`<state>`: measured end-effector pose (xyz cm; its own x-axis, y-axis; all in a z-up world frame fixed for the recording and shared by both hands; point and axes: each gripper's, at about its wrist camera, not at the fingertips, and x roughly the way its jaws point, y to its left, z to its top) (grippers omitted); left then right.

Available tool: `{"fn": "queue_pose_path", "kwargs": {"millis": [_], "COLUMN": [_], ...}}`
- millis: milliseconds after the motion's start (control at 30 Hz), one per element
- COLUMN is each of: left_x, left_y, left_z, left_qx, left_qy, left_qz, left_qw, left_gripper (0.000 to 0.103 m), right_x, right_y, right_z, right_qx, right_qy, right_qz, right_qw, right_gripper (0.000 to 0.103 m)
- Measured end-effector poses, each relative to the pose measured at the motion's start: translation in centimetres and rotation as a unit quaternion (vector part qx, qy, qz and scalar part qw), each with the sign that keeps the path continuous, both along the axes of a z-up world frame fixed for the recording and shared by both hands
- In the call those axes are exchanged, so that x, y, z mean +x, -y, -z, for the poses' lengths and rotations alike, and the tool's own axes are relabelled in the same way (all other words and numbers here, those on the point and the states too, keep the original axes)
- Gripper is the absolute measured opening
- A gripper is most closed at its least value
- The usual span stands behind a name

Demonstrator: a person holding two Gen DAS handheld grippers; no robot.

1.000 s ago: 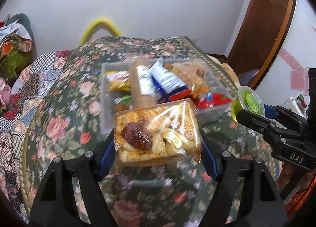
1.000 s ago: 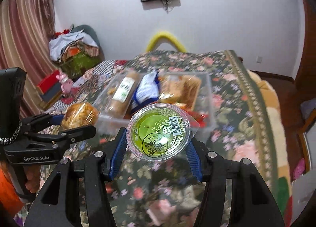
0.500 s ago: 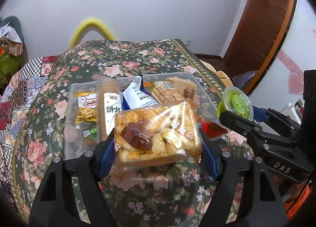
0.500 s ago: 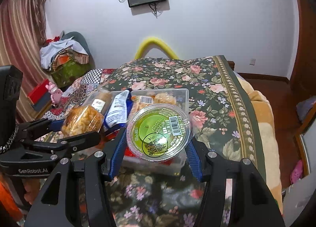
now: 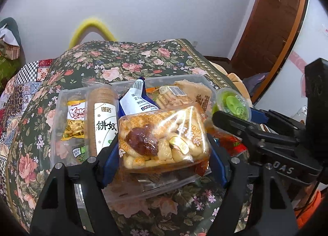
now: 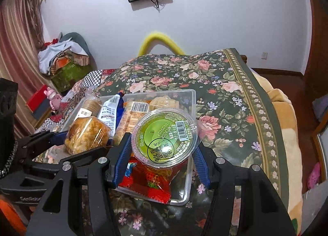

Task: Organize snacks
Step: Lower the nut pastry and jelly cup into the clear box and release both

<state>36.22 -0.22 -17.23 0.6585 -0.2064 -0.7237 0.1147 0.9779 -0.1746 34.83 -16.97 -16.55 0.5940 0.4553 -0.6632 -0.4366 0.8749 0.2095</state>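
My left gripper [image 5: 164, 147] is shut on a clear-wrapped pastry pack [image 5: 162, 139] with a dark jam blob, held above the near part of a clear plastic bin [image 5: 61, 96]. The pack also shows in the right wrist view [image 6: 86, 135]. My right gripper [image 6: 162, 156] is shut on a green jelly cup [image 6: 164, 137], held over the bin's [image 6: 189, 100] near right corner. The cup also shows in the left wrist view [image 5: 233, 103]. The bin holds a biscuit tube [image 5: 101, 117], a yellow snack bag [image 5: 75, 121], a blue-white packet [image 5: 136, 100] and a red packet [image 6: 147, 182].
The bin sits on a bed with a dark floral blanket [image 6: 225, 96]. A yellow padded arch [image 5: 90, 29] stands at the bed's far end. A pile of clothes and boxes [image 6: 65, 61] lies left. A brown door [image 5: 272, 20] is at the right.
Both grippers have moved forward with their snacks, so the bin now lies directly beneath them and looks closer. Both grips are unchanged.
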Motion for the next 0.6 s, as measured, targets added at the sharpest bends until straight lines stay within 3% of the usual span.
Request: {"fn": "queue_pose_path", "kwargs": {"millis": [367,600], "left_x": [-0.5,-2.9], "left_y": [0.0,-0.3], "left_z": [-0.5,-3.6], "left_qx": [-0.005,0.010], "left_qy": [0.004,0.047], "left_qz": [0.000,-0.013], "left_qw": [1.0000,0.9988], "left_gripper": [0.083,0.087], "right_x": [0.3,-1.7], "right_y": [-0.1,0.6], "right_z": [-0.3,-3.0], "right_qx": [-0.010,-0.003], "right_qy": [0.003,0.029], "right_qz": [-0.001,-0.002], "right_qw": [1.000,1.000], "right_gripper": [0.057,0.058]}}
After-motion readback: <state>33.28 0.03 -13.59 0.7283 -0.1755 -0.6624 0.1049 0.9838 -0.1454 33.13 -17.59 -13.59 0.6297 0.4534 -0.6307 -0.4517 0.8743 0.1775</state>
